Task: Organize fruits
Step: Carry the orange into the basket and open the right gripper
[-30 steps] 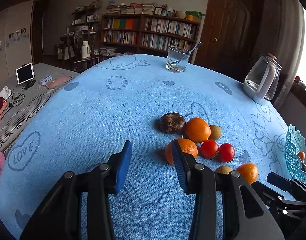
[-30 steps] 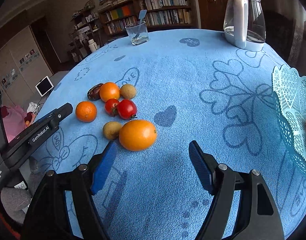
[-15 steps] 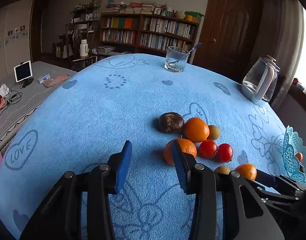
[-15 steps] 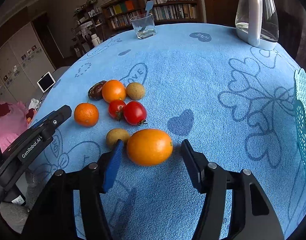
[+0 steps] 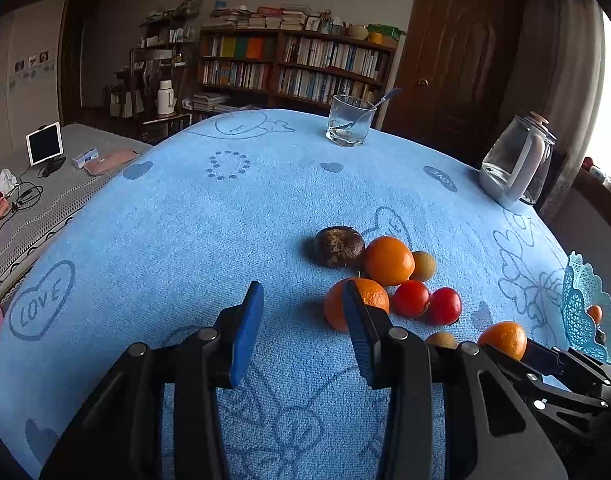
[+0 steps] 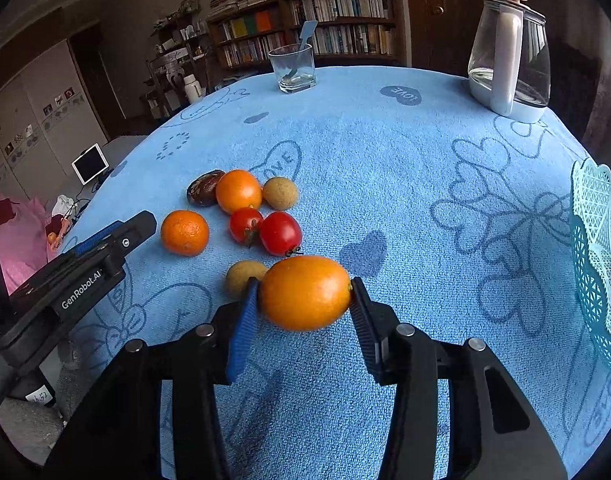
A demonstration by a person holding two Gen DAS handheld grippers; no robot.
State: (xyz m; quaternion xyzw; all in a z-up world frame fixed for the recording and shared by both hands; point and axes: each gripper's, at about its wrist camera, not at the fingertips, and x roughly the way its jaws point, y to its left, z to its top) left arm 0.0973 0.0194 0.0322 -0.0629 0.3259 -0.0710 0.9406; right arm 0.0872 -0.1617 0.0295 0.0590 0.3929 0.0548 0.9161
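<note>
The tabletop (image 6: 385, 152) under its blue cloth carries everything. My right tongs (image 6: 305, 304) are clenched on the large oval orange (image 6: 305, 293), its long axis running crosswise from pad to pad, stem end toward the right pad (a brown longan (image 6: 243, 274) sits just beside its left). My left tongs (image 5: 301, 316) are spread wide, grasping nothing, the right finger in front of a mandarin (image 5: 371, 294). Two tomatoes (image 6: 279, 232) lie touching just beyond the oval orange.

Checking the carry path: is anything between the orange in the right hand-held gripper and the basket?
Nothing visible. The right hand-held gripper grips the orange, and only bare blue cloth lies between it and the basket at the right edge.
</note>
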